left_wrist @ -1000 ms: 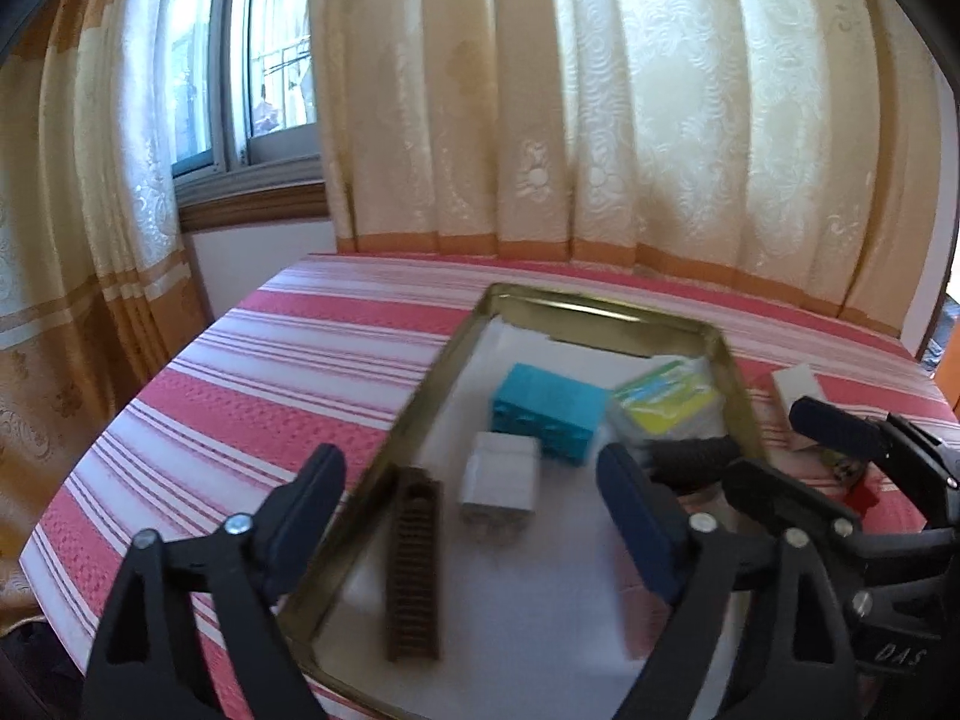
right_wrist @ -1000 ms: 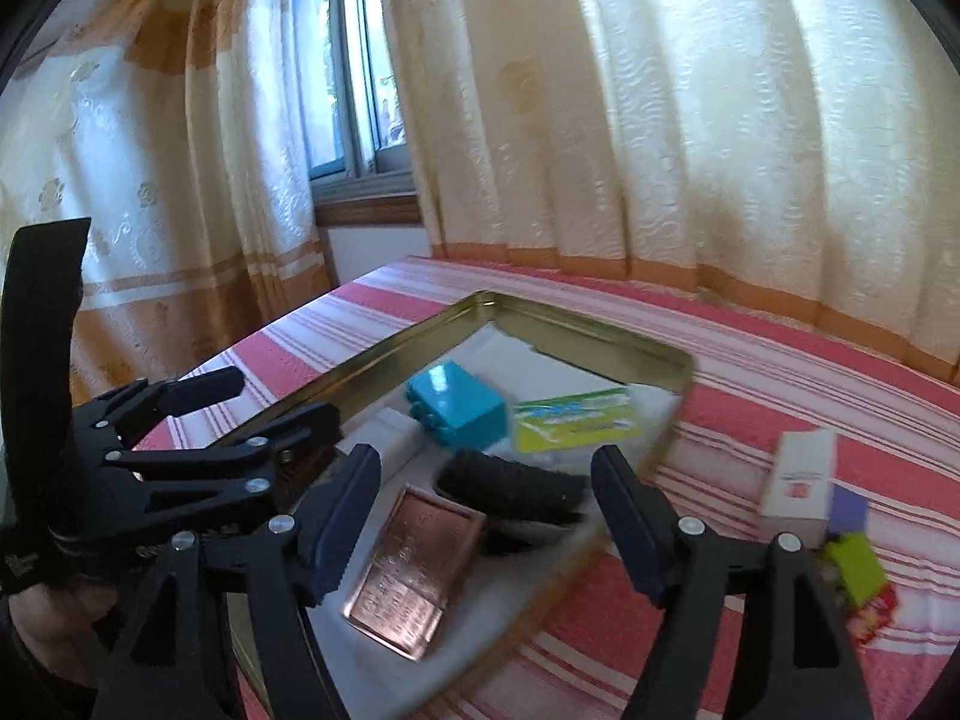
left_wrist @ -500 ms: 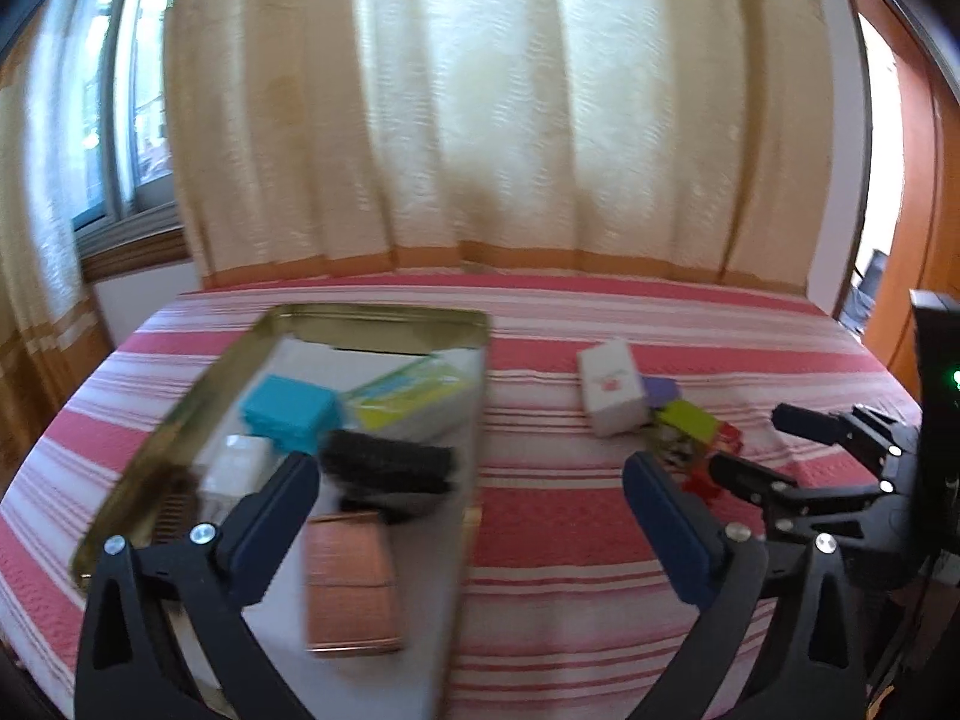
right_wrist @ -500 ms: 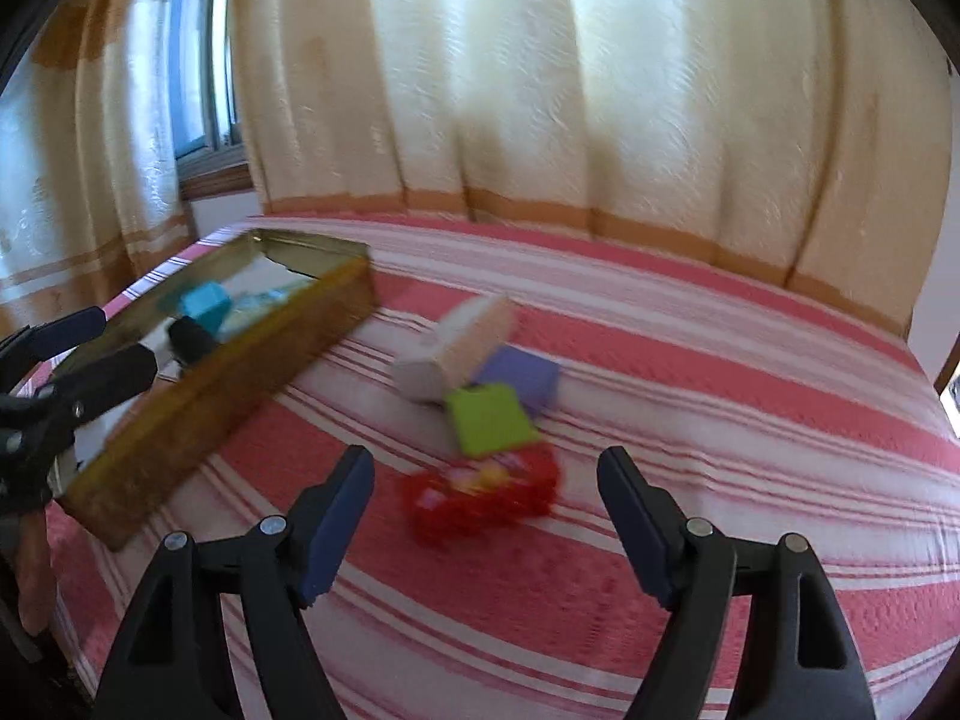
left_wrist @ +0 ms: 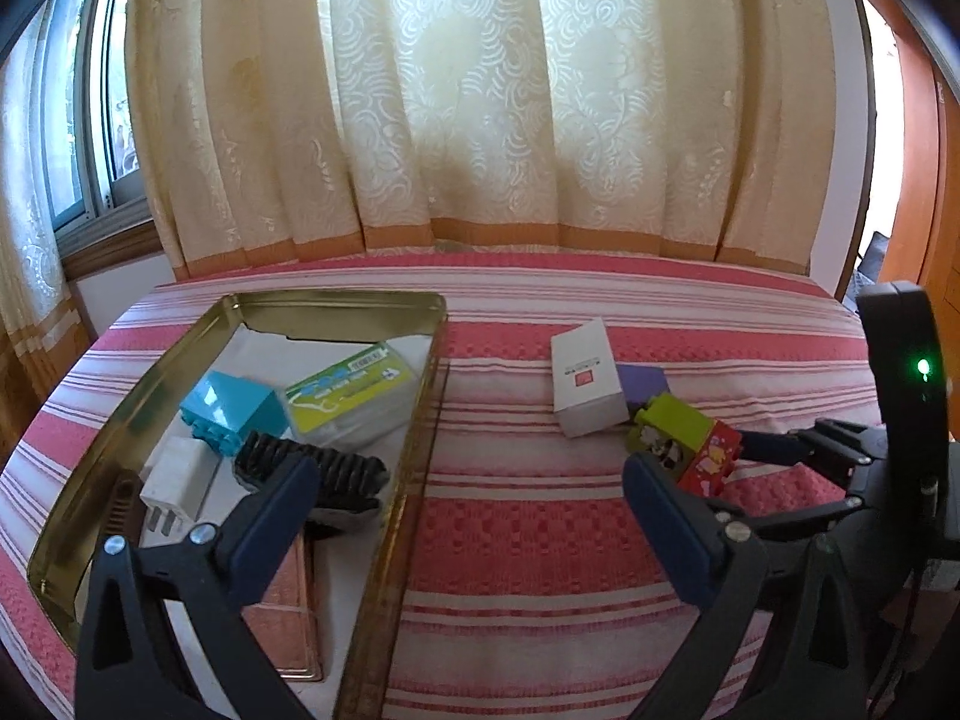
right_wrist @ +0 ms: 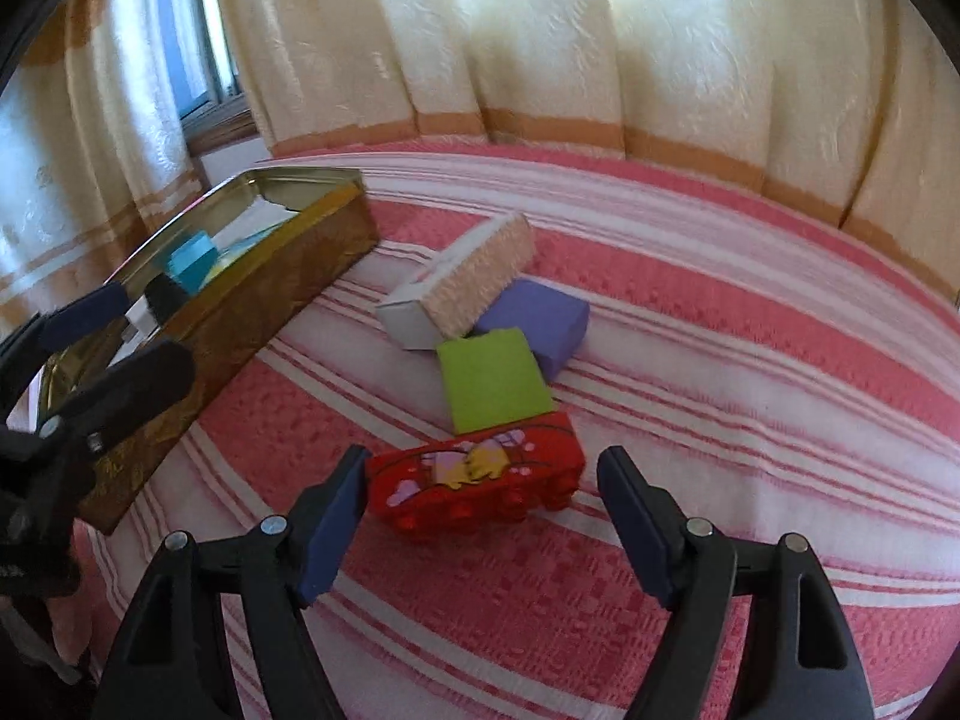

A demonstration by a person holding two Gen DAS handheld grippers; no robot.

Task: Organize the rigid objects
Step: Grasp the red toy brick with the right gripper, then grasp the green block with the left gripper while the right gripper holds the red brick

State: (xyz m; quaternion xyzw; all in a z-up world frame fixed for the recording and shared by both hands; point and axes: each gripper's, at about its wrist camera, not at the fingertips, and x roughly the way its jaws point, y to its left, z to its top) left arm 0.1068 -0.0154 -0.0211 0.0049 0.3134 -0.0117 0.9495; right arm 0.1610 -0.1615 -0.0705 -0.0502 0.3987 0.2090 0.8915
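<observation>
Right gripper [right_wrist: 480,510] over striped cloth [right_wrist: 720,360], jaws just closing, straddling red brick [right_wrist: 474,480]; left pad touching brick end, right pad apart, no grip. Green block [right_wrist: 492,384] touching brick behind; purple block [right_wrist: 534,324] and white box [right_wrist: 456,282] just beyond. Left gripper [left_wrist: 468,516] wide open, nothing between fingers, hovering at tray [left_wrist: 336,312] edge. In tray: blue brick [left_wrist: 234,408], charger [left_wrist: 180,474], black piece [left_wrist: 324,468], card pack [left_wrist: 348,384].

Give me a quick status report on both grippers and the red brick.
Left gripper open, empty. Right gripper open, jaws just been closing, astride the red brick, pads not pressing. Green block touches the brick's far side.
</observation>
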